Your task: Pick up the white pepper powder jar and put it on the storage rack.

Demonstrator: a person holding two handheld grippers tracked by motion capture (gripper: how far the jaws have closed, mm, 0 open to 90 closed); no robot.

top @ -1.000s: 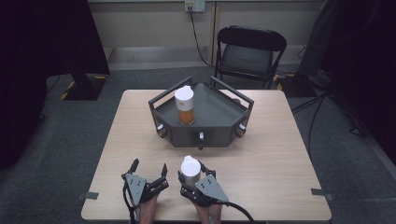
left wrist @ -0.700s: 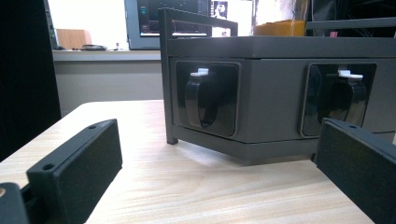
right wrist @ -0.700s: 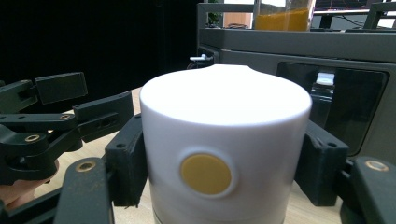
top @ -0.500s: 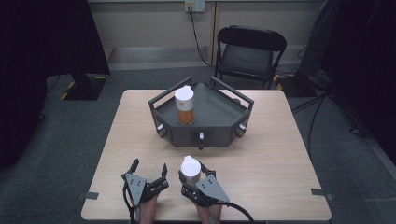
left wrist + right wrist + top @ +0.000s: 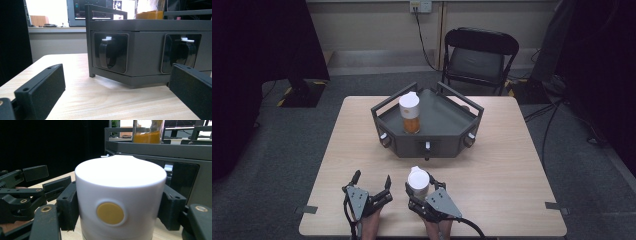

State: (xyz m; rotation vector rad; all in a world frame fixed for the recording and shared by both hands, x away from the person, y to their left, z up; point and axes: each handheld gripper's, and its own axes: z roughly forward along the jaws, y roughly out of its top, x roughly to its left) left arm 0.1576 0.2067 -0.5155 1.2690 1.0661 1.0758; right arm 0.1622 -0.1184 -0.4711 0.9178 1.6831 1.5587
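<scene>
My right gripper (image 5: 419, 184) is shut on a jar with a white lid (image 5: 417, 180) that stands on the table near the front edge. In the right gripper view its two black pads (image 5: 68, 202) press on both sides of the white lid (image 5: 120, 185), which bears a yellow dot. To the left of it my left gripper (image 5: 372, 178) rests open, with nothing between its wide-set jaws. A second white-lidded jar (image 5: 410, 114) with orange contents stands upright at the left of the dark grey tray (image 5: 447, 137).
The tray has raised handle rails and sits mid-table. Its front wall carries recessed knobs with white tips (image 5: 109, 53). A black folding chair (image 5: 477, 57) stands behind the table. Bare tabletop (image 5: 512, 170) lies to the right of the grippers.
</scene>
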